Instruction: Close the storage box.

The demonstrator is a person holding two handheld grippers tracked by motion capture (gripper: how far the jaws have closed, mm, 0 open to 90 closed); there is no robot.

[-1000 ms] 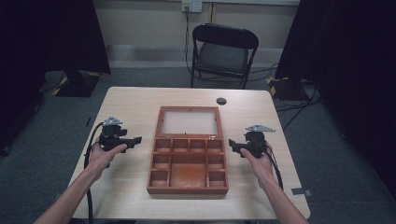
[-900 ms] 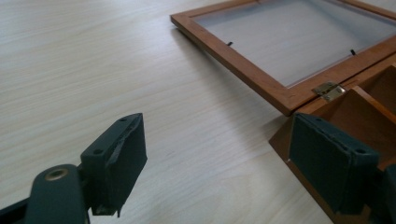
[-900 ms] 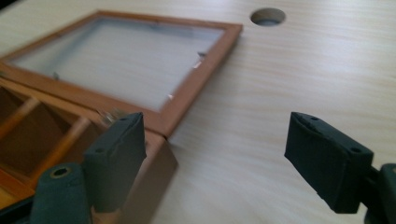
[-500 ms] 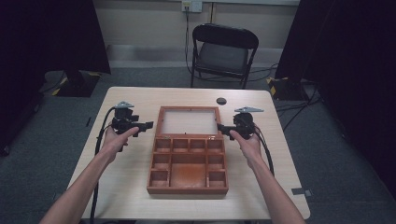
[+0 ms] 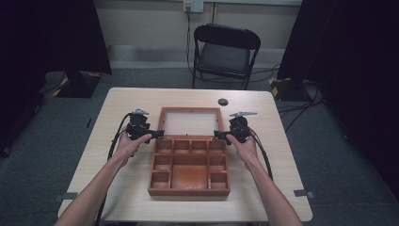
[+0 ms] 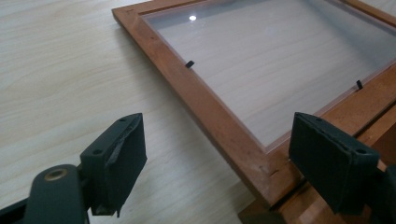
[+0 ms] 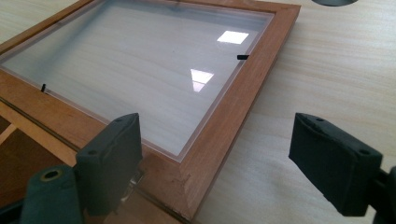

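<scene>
A pale wood-grain table [image 5: 117, 188] stands on grey carpet [image 5: 56, 141] in a room with a cream back wall and dark curtains [image 5: 47, 33] at either side. Behind the table is a black folding chair [image 5: 226, 52], with cables trailing over the floor near it. A small dark round object [image 5: 223, 101] lies on the tabletop near the far edge.

At the table's middle sits a reddish-brown wooden box [image 5: 189, 165] with its compartments open to view; its lid [image 5: 190, 121], a wooden frame around a clear pane, lies folded back flat on the table beyond the compartments.

The left gripper [image 5: 159, 134] is held at the lid's left near corner. In the left gripper view its jaws stand apart on either side of that corner of the frame [image 6: 219, 121], pressing on nothing. The right gripper [image 5: 217, 134] is at the opposite near corner; its jaws have just been opening and straddle the frame corner [image 7: 219, 140] without pressing on it.
</scene>
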